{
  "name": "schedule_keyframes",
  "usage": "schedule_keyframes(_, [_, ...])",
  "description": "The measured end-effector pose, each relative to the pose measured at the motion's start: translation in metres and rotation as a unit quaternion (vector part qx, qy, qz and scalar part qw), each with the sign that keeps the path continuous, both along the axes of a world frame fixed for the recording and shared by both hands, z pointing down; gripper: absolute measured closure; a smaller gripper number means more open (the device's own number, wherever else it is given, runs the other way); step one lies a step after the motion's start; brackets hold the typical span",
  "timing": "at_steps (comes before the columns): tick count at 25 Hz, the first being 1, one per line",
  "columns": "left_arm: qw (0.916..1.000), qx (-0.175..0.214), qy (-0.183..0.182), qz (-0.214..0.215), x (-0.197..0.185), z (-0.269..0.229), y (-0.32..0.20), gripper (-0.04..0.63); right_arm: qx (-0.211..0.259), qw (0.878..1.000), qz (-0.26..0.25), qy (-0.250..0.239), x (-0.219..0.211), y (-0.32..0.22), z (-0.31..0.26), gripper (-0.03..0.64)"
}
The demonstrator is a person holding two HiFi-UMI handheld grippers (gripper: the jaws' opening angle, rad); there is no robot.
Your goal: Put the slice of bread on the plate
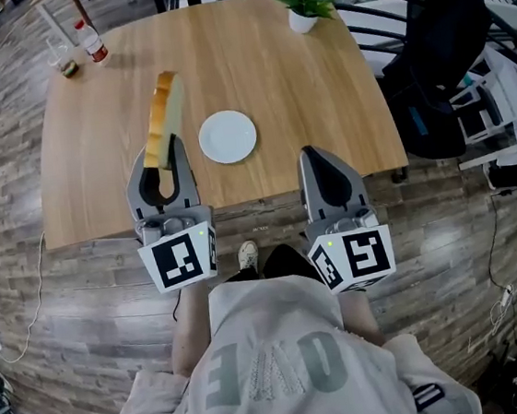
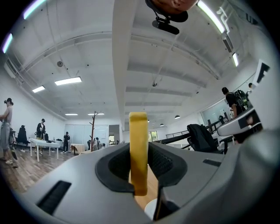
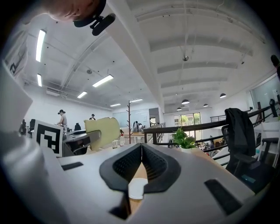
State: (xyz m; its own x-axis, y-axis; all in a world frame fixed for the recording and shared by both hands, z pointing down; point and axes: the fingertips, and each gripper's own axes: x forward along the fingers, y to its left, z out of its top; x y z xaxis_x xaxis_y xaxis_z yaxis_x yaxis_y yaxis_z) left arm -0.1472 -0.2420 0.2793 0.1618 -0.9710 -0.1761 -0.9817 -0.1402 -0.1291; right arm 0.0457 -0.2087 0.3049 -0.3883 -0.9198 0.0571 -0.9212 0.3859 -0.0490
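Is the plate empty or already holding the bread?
Empty: the plate is bare white; the slice of bread is clamped on edge in the left gripper.

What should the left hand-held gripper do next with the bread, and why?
Probably swing the left hand-held gripper to its right until the slice of bread is above the plate. The jaws are clamped on the slice, held on edge above the table, and the bare plate lies just beside it, so a short sideways carry seems needed before lowering.
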Motion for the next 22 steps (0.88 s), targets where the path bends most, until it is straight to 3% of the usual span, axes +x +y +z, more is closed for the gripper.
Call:
schedule_keyframes(9, [0.9998, -0.004, -0.009, -0.017, 0.014, -0.002, -0.012, 0.502, 0.003, 0.998, -0.056, 0.005, -0.002, -0.038, 0.002, 0.598])
schedule_keyframes(22, [0.9974, -0.018, -0.061, -0.033, 0.039, -0.003, -0.03, 0.503, 0.011, 0.997, -0.075, 0.0, 0.006, -0.058, -0.007, 0.598])
